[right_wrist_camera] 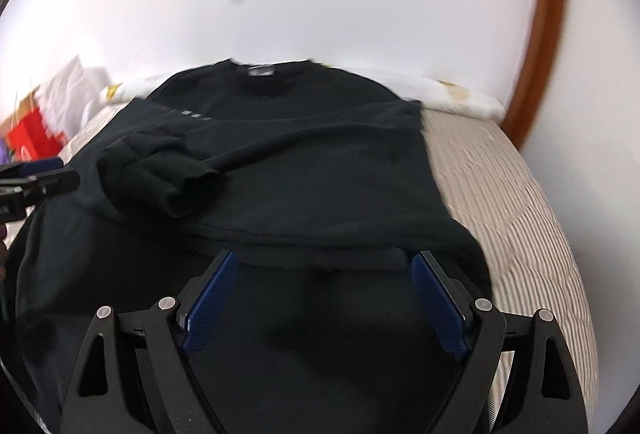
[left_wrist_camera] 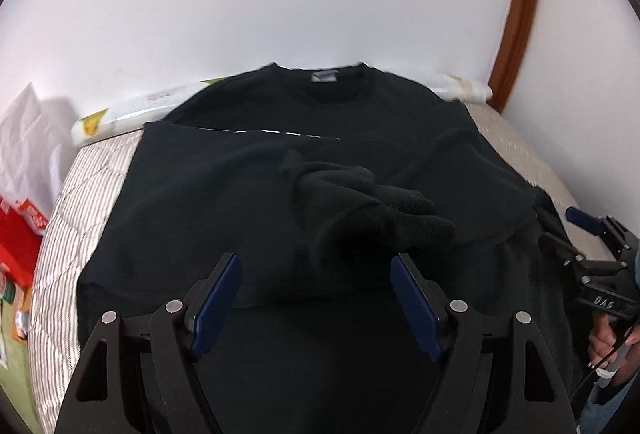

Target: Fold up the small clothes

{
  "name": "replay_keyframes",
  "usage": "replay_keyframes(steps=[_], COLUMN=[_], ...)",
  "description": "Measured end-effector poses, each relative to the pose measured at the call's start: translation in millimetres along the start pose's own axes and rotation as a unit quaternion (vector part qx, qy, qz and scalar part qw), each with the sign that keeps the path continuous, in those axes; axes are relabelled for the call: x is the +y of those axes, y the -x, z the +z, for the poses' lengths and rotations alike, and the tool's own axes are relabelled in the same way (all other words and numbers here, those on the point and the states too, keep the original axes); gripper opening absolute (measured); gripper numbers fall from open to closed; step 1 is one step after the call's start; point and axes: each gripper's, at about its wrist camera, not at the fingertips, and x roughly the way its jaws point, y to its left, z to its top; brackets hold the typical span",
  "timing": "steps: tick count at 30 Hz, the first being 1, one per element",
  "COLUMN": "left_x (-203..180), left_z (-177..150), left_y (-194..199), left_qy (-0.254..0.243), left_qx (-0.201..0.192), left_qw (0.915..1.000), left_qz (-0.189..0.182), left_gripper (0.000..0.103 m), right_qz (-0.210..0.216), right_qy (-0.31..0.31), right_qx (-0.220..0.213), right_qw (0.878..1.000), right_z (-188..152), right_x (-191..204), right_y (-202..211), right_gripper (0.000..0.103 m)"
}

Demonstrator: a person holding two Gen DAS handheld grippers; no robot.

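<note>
Sweatshirt lies collar-away on the bed, hem crosswise just beyond both claws; right claw and left claw gape empty.

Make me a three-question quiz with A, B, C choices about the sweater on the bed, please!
1. Where does the sweater's collar point?
A. toward the wall
B. toward the grippers
C. off the bed's side

2. What colour are the pads on the gripper fingers?
A. red
B. blue
C. yellow

3. How is the right gripper?
A. shut on a sleeve
B. shut on nothing
C. open, holding nothing

Answers:
1 A, the collar and label lie at the far edge by the white wall.
2 B, both views show blue pads.
3 C, its jaws stand wide apart with nothing pinched.
</note>
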Motion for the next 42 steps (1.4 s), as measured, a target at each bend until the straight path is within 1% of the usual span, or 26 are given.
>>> replay_keyframes(steps=[3,5,7,10,12,13,16,19,23,24,27,30,33,38,40,41,42], left_x=[-18,-35,-46,-54,-50,-46,-15,22,68,84,115,135,151,157,157,156,154], left_z=[2,1,0,3,10,13,23,22,10,4,-12,-21,-24,-20,-19,-17,-16], left_y=[-11,-21,-32,-42,-43,-40,-25,-9,1,3,5,4,1,-21,-30,-37,-42], left_qy=[-0.034,-0.075,-0.103,-0.110,-0.090,-0.077,-0.007,0.045,0.084,0.102,0.137,0.159,0.176,0.187,0.187,0.186,0.186], left_qx=[0.008,0.007,0.006,0.006,-0.008,-0.014,-0.040,-0.057,-0.049,-0.042,-0.025,-0.016,-0.008,0.009,0.012,0.016,0.019], left_qw=[0.9991,0.9954,0.9907,0.9889,0.9911,0.9924,0.9955,0.9927,0.9875,0.9858,0.9825,0.9805,0.9800,0.9808,0.9814,0.9818,0.9817], left_qz=[0.024,0.059,0.089,0.100,0.098,0.095,0.085,0.097,0.124,0.127,0.124,0.114,0.092,0.055,0.041,0.037,0.033], left_gripper=[0.075,0.075,0.075,0.075,0.068,0.066,0.066,0.066,0.066,0.066,0.066,0.066,0.066,0.066,0.064,0.060,0.053], right_qz=[-0.001,0.003,0.006,0.008,0.009,0.009,0.005,0.002,-0.001,-0.003,-0.007,-0.012,-0.018,-0.032,-0.036,-0.039,-0.041], right_qy=[-0.026,-0.041,-0.054,-0.065,-0.071,-0.074,-0.077,-0.078,-0.076,-0.075,-0.067,-0.057,-0.047,-0.031,-0.031,-0.031,-0.031], right_qx=[0.001,0.009,0.011,0.005,0.002,0.001,0.002,0.007,0.012,0.013,0.013,0.014,0.013,0.013,0.015,0.017,0.019], right_qw=[1.000,0.999,0.998,0.998,0.997,0.997,0.997,0.997,0.997,0.997,0.998,0.998,0.999,0.999,0.999,0.999,0.998], right_z=[-10,-16,-21,-25,-27,-28,-29,-29,-29,-29,-28,-26,-24,-21,-22,-23,-24], right_x=[-19,-28,-34,-40,-43,-44,-46,-46,-45,-44,-40,-34,-29,-22,-20,-20,-20], right_y=[-1,-3,-3,3,7,9,11,10,8,8,8,9,12,15,17,17,17], right_gripper=[0.088,0.088,0.088,0.088,0.088,0.088,0.088,0.088,0.088,0.088,0.088,0.088,0.088,0.088,0.088,0.088,0.088])
